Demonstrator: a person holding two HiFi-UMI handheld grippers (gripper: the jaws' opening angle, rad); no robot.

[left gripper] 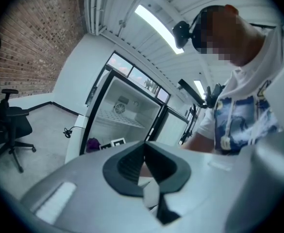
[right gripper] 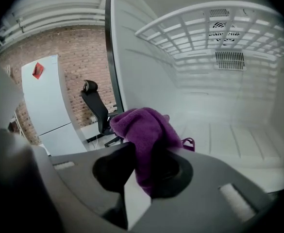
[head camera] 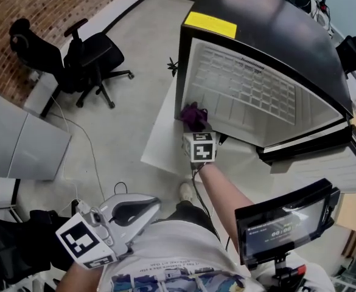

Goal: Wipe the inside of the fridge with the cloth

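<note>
The right gripper (right gripper: 142,174) has its jaws clenched on the cloth (right gripper: 144,127), at the 8 o'clock corner of the fridge (head camera: 257,87) opening. The fridge floor (right gripper: 229,144) lies ahead, toward 3 o'clock. The left gripper (left gripper: 144,166), jaws together and empty, is farther off, by the torso.

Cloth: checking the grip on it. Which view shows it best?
Right gripper view: the cloth sits close up, pinched between the jaws. The head view shows it small at the fridge opening; the left gripper view only a distant purple speck.
</note>
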